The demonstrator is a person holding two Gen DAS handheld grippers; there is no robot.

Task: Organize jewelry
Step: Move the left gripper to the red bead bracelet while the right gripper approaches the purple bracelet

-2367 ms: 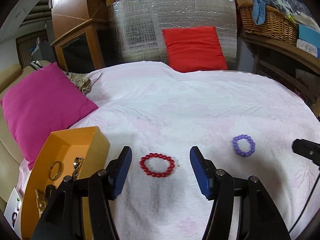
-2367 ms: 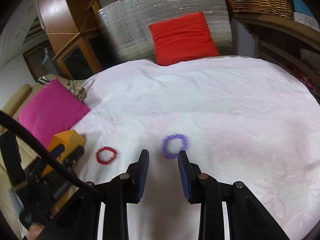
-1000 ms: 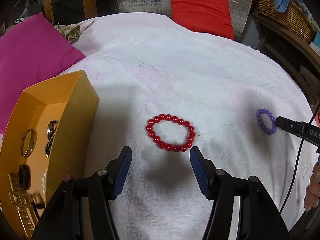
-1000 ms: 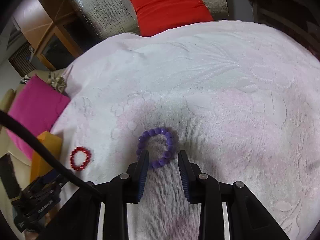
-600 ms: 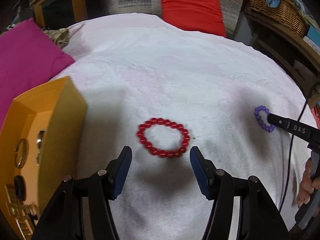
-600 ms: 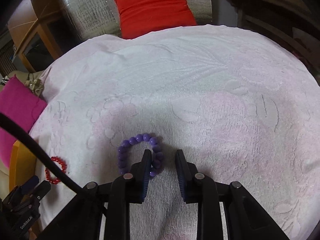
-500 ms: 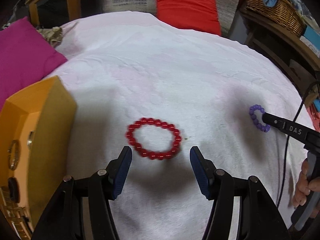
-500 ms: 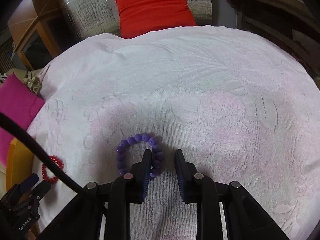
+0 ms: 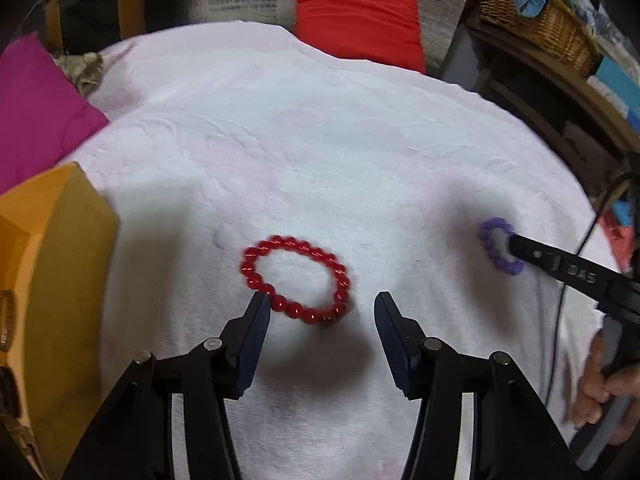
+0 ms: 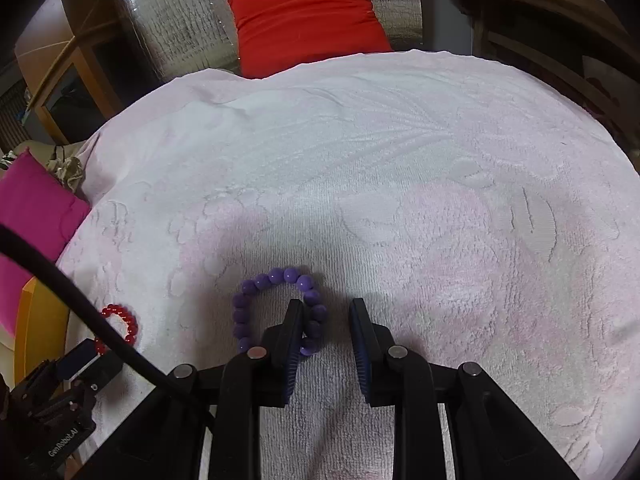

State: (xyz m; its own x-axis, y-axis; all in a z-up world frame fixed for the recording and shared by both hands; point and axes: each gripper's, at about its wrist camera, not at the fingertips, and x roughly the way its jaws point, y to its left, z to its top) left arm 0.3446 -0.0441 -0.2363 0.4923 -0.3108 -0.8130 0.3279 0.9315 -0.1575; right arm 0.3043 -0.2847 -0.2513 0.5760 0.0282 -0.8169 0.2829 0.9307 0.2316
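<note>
A red bead bracelet (image 9: 296,278) lies flat on the white towel (image 9: 320,152). My left gripper (image 9: 320,308) is open, its fingertips just at the bracelet's near edge, the left one beside the beads. A purple bead bracelet (image 10: 276,308) lies on the towel. My right gripper (image 10: 325,312) is open, its left finger inside the purple loop and the right finger outside, straddling the loop's right side. The right gripper (image 9: 516,246) also shows in the left wrist view at the purple bracelet (image 9: 496,246). The red bracelet (image 10: 122,322) shows small in the right wrist view.
An orange box (image 9: 60,280) with jewelry inside stands at the left of the towel. A magenta pillow (image 9: 36,108) lies far left, a red cushion (image 9: 356,16) against a silver panel at the back. A wicker basket (image 9: 532,20) sits on a shelf at the right.
Both grippers have moved down and forward to their bracelets. The left fingertips now reach the red bracelet; the right gripper's left finger has gone inside the purple loop.
</note>
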